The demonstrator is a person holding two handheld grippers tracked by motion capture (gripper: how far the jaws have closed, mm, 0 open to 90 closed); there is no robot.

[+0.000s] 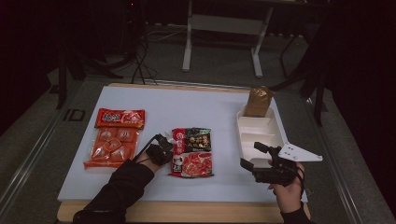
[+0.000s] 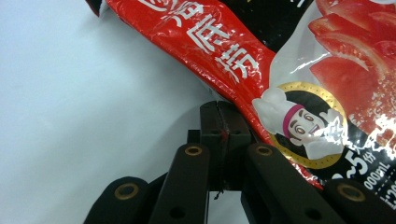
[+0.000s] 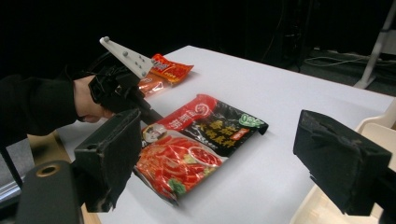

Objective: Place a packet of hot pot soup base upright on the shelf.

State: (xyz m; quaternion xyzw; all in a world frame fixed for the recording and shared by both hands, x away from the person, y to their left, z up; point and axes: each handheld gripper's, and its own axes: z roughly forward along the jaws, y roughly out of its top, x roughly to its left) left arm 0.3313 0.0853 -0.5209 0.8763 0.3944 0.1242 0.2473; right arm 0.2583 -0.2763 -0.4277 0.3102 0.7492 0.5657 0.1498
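slippage is the risk: the left claw (image 2: pixel 223 122) is clamped on only the thin edge of the soup-base packet (image 1: pixel 192 152), which lies flat on the bench (image 1: pixel 187 102) just ahead; the glossy film could pull free. the right claw (image 3: pixel 233 154), well off to the side, stands apart, holding nothing.

left hand-held gripper (image 1: pixel 164 148) is lying low with jaws pressed together; right hand-held gripper (image 1: pixel 252 156) is hovering, jaws spread wide.
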